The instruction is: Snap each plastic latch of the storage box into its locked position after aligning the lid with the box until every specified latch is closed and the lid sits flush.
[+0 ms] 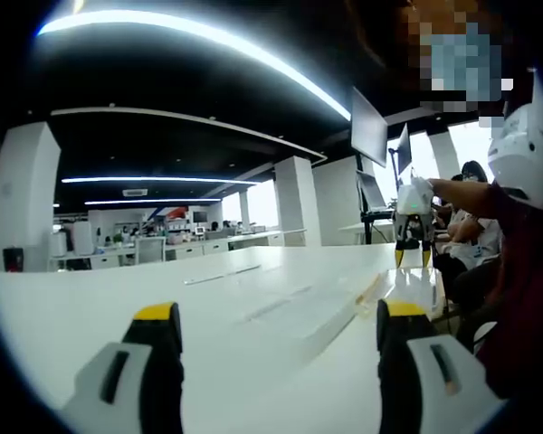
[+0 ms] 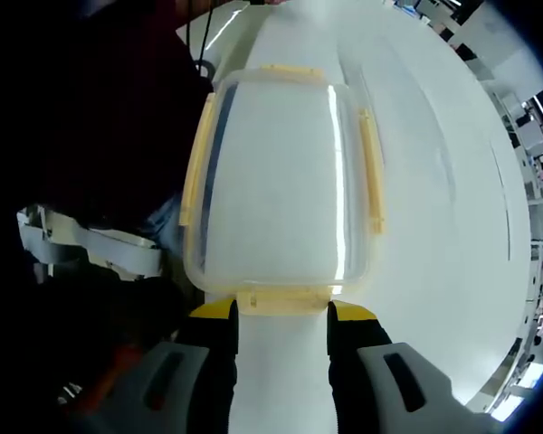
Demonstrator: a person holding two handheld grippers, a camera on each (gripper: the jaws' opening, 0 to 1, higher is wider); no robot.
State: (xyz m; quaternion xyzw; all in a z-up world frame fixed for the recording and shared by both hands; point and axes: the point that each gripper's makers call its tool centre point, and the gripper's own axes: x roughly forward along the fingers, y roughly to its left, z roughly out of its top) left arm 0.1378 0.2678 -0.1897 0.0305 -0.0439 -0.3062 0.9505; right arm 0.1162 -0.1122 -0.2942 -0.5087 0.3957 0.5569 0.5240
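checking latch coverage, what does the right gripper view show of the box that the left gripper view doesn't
Right gripper view: looking down on the clear storage box with its lid on, yellow latches along four sides. The nearest latch sits just ahead of the right gripper, whose jaws stand open.

Left gripper view: the open left gripper low over the white table, the box seen flat and faint from the side, the right gripper raised at the far end, and an office room behind.

Both: the white table, the box, and the right gripper.

One storage box [image 2: 281, 181], four yellow latches [image 2: 373, 167], two monitors [image 1: 369, 128].
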